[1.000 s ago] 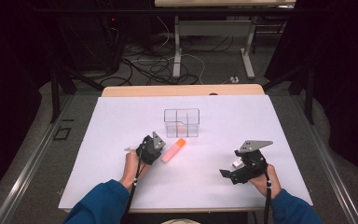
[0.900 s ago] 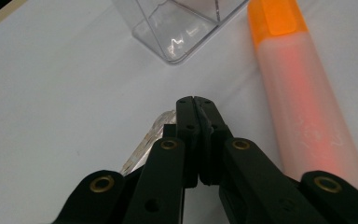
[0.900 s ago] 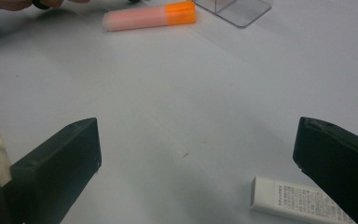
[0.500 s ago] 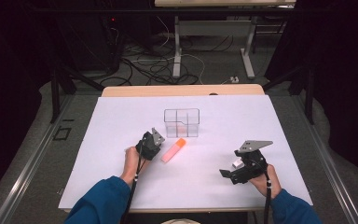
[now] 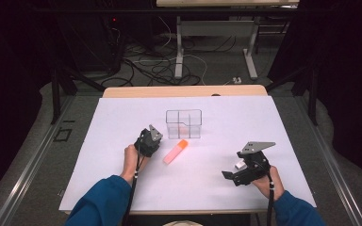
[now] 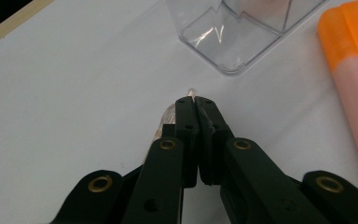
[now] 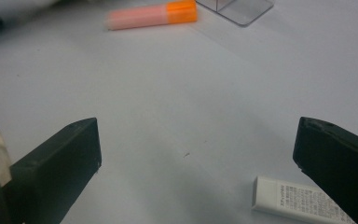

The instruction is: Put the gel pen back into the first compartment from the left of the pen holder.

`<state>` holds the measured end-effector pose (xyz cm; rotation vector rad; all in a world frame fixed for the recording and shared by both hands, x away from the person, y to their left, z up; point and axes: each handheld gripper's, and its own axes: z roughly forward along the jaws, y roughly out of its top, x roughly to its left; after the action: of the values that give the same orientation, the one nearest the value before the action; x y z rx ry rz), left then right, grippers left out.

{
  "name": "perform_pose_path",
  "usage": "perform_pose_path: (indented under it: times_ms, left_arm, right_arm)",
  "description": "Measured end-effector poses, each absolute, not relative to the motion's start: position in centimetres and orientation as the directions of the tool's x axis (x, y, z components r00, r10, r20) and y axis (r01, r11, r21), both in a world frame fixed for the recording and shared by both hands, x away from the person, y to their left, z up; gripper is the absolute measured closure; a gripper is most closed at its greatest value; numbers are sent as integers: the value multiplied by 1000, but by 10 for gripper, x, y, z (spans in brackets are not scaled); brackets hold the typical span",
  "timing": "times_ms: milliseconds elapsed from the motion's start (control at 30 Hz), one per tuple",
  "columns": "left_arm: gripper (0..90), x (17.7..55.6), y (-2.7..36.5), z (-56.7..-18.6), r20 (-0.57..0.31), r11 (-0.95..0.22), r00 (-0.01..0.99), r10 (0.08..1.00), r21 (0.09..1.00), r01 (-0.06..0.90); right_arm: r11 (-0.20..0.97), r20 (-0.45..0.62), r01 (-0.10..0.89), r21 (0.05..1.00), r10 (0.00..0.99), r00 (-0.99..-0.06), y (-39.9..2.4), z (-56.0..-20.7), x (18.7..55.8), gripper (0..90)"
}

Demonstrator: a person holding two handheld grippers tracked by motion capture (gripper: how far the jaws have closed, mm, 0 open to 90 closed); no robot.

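A small clear object [image 6: 170, 113] is pinched in the left gripper [image 6: 195, 100]; it could slip. The right gripper [image 7: 196, 154] is held wide apart.

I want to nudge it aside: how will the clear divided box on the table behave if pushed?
The clear box looks like thin, empty-walled plastic, so it is probably light and should slide easily on the smooth white table. It stands taller than the orange-capped marker, so a high push might tip it; push low.
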<state>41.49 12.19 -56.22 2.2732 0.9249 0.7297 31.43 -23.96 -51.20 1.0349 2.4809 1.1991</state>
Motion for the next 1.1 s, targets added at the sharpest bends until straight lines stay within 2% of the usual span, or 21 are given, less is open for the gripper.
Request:
perform_pose_path:
  times_ms: [200,567,700,1100]
  left_arm:
    - [850,412,130,-551,220,-561,620,753,708,430]
    - [625,407,173,-526,169,-573,661,731,677,462]
    - [580,408,184,-519,162,-568,649,743,667,483]
    - [344,410,192,-512,125,-601,695,708,624,500]
  right_arm:
    - [420,117,502,756,668,-735,-239,-512,314,2]
    - [425,125,508,749,663,-738,-241,-509,311,0]
    - [432,132,513,742,656,-743,-241,-510,311,0]
    - [423,135,501,755,648,-750,-240,-512,312,0]
